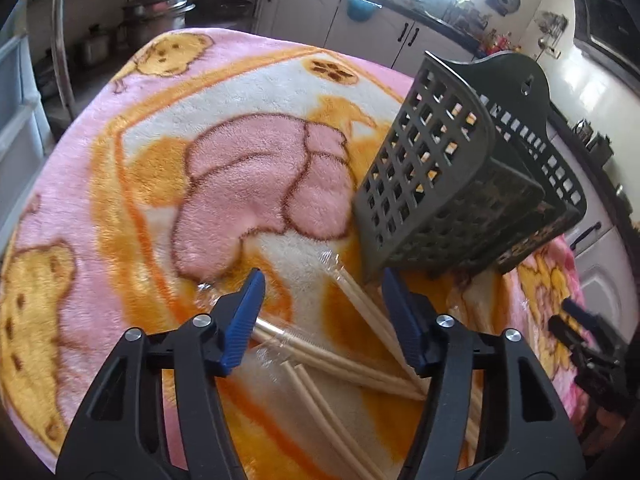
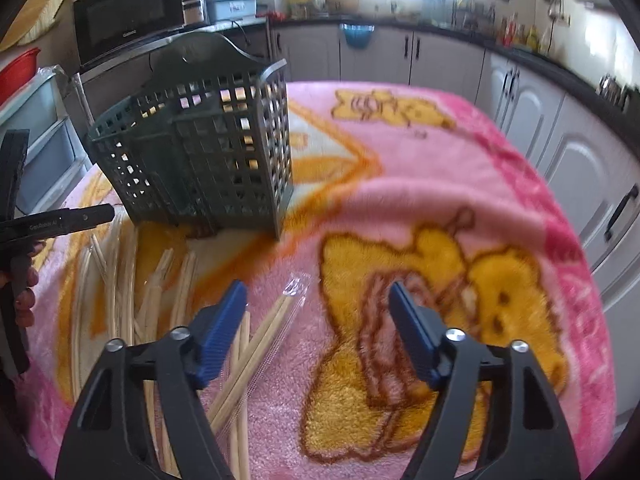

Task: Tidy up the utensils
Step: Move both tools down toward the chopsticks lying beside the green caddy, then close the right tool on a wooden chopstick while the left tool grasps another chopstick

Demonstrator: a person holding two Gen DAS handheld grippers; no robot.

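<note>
Several pairs of wooden chopsticks in clear wrappers (image 1: 360,360) lie loose on a pink and orange blanket (image 1: 140,200). A dark lattice utensil basket (image 1: 452,184) stands just beyond them. My left gripper (image 1: 322,292) is open and empty, hovering over the chopsticks, with the basket just ahead to the right. In the right wrist view the chopsticks (image 2: 256,352) lie at lower left and the basket (image 2: 208,152) stands at upper left. My right gripper (image 2: 318,300) is open and empty above the blanket (image 2: 440,200), right of the chopsticks. The left gripper shows at the left edge (image 2: 60,220).
Kitchen cabinets (image 2: 440,56) and a cluttered counter ring the table. A microwave (image 2: 128,12) sits behind the basket. Metal pots (image 1: 160,12) stand at the back left. The right gripper shows at the right edge (image 1: 588,340).
</note>
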